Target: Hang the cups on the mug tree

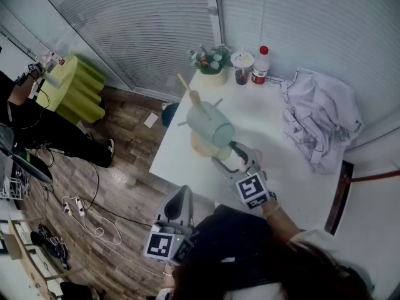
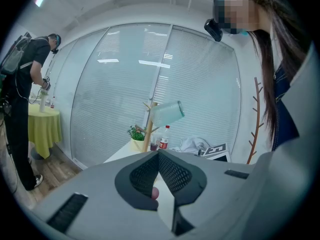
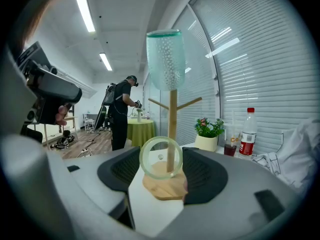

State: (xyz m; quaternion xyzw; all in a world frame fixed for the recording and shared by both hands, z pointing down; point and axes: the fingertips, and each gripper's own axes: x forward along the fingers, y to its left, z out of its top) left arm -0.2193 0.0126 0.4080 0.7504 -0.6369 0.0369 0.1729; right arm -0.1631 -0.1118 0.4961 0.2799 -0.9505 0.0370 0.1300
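On the white counter (image 1: 275,167) the head view takes in both tongs at once. The right tongs (image 1: 236,161) reach forward and left from the near edge toward the mug tree (image 1: 194,105). The left tongs (image 1: 183,195) hang off the counter's near left side over the plank floor (image 1: 125,186), pointing far.

Only the right gripper view shows the glass cup (image 3: 161,157) end-on, a clear round ring clamped between the right tongs' dark ribbed pads. The tree's thin pole and flat pale wooden base stand just beyond it. That view also shows the green cup (image 3: 165,59), frosted and bumpy, sitting mouth down over the top of the tree. From the left gripper view the same cup looks tilted.

The left gripper view shows the left tongs (image 2: 159,156) pressed together at the tips with nothing gripped.

At the counter's far edge stand a potted plant (image 1: 211,61) and a red-capped bottle (image 1: 260,64), with a crumpled white cloth (image 1: 319,120) to their right.
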